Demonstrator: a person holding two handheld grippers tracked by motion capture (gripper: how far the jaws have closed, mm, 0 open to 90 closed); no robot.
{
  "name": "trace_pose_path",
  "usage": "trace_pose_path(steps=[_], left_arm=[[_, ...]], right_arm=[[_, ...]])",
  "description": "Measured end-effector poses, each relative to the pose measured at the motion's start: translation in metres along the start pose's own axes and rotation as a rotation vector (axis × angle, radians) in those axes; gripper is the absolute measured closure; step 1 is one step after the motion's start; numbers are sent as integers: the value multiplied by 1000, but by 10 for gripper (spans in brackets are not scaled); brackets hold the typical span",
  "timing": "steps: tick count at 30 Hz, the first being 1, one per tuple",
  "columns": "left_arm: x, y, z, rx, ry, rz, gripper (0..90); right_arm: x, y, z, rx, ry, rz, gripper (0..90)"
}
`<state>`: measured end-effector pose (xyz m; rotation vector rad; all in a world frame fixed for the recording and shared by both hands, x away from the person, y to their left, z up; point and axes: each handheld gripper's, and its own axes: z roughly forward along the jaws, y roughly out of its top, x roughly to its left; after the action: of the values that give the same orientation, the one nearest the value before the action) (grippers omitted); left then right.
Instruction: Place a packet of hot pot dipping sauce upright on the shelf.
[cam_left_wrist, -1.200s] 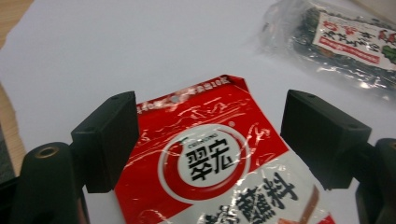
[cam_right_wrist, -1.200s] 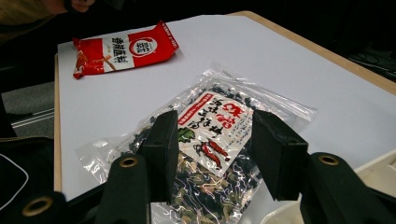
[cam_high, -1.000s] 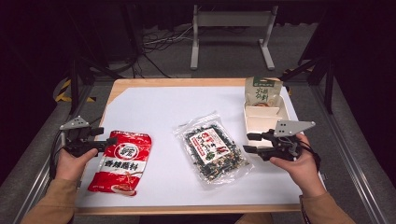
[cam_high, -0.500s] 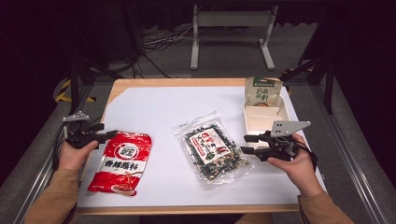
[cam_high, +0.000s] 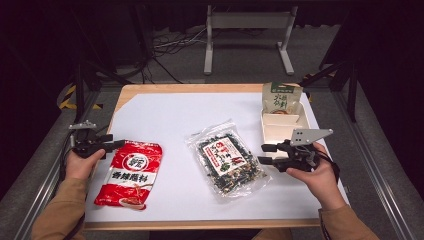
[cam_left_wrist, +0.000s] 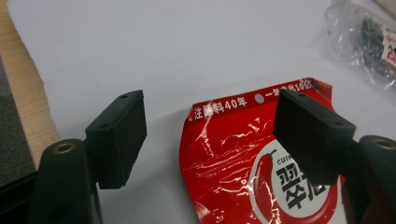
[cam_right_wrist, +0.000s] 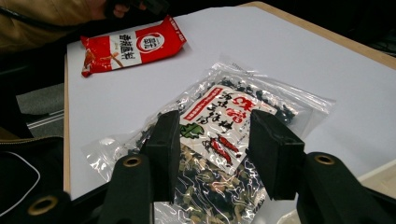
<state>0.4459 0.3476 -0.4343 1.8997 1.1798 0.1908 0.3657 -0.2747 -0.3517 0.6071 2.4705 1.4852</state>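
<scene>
The red packet (cam_left_wrist: 261, 158) runs partly hidden behind the left gripper's (cam_left_wrist: 210, 135) fingers (cam_left_wrist: 308, 135).

dark room, grey floor (cam_high: 240, 65), metal stand (cam_high: 247, 35), cables (cam_high: 165, 45)

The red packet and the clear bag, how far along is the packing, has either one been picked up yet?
Neither is picked up. One green pouch already stands in the white box. In hand: the left gripper sits at the top edge of the red packet, its jaws just closing slightly without pressing it; the right gripper hovers open by the clear bag. Both bags lie flat on the table, probably still to be boxed.
</scene>
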Motion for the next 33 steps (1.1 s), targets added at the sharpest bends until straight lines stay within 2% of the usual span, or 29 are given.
trace_pose_path(steps=[1,4,5,7,8,13,19,21,25,30,33], left_arm=[[1,-1,1,4,9,14,287],[4,-6,5,9,-5,-11,315],[6,-7,6,11,2,1,315],[6,-9,8,14,-18,-21,309],[7,-9,9,26,-24,-13,306],[7,-12,13,53,-53,-38,293],[5,-13,17,57,-82,-29,322],[4,-13,18,51,-107,-26,344],[4,-15,19,28,-115,-26,378],[6,-19,18,-4,-105,-38,456],[6,-19,17,-14,-96,-28,486]], right_arm=[[0,1,-1,-5,-1,0,531],[0,1,-2,-10,-1,3,529],[0,1,-2,-9,-1,6,528],[-1,-1,-1,-6,-1,11,525],[-1,-1,-1,-6,0,14,523],[-1,-1,2,-2,6,17,518],[-1,-3,4,6,9,22,513],[0,-3,5,6,12,23,513],[0,-4,5,9,15,25,518],[1,-4,5,9,19,24,519],[1,-4,5,9,20,28,520]])
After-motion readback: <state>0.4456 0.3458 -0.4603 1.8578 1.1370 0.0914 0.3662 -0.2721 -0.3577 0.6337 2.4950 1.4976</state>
